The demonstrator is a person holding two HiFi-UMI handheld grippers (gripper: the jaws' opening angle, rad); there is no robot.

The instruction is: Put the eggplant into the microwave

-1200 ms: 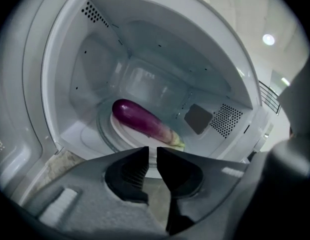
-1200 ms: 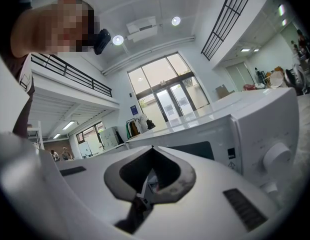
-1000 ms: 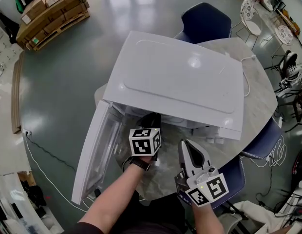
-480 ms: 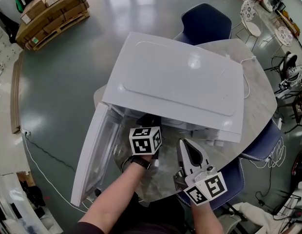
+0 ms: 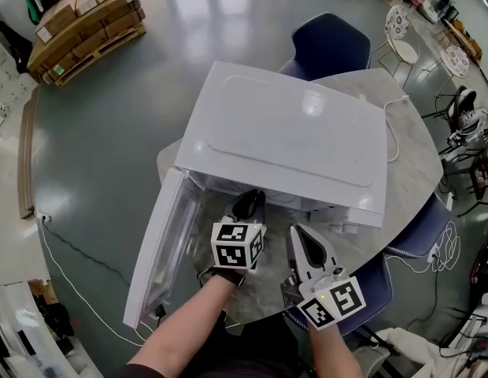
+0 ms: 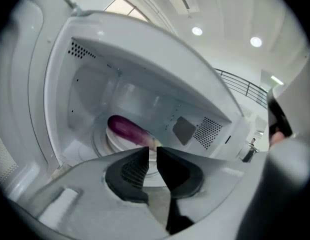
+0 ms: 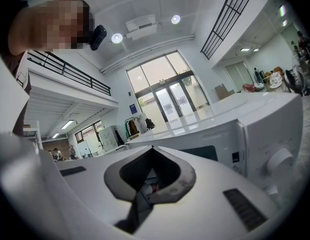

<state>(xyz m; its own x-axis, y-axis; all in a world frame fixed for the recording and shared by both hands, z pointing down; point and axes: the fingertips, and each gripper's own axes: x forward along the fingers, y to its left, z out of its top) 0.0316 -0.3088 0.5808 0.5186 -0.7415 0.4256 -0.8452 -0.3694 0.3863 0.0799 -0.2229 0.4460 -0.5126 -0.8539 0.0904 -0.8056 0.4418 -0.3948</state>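
Left gripper view: eggplant (image 6: 126,129) lies on the microwave's (image 6: 120,91) plate (image 6: 115,139), my left tongs (image 6: 152,151) narrowly apart, empty (right tongs (image 7: 152,149) pressed together). Slamming the door (image 5: 160,250) could roll it off, I'd judge.

You have a purple eggplant (image 6: 126,129); white microwave (image 5: 291,132); black-and-white square markers on your left gripper (image 5: 249,203) and right gripper (image 5: 297,233); marbled grey table (image 5: 417,156); navy chair (image 5: 330,42).

Bright overhead light. Ceiling lamps (image 7: 117,38) flare white; soft glare on microwave (image 5: 313,99). Fisheye bending, dark corners in gripper views.
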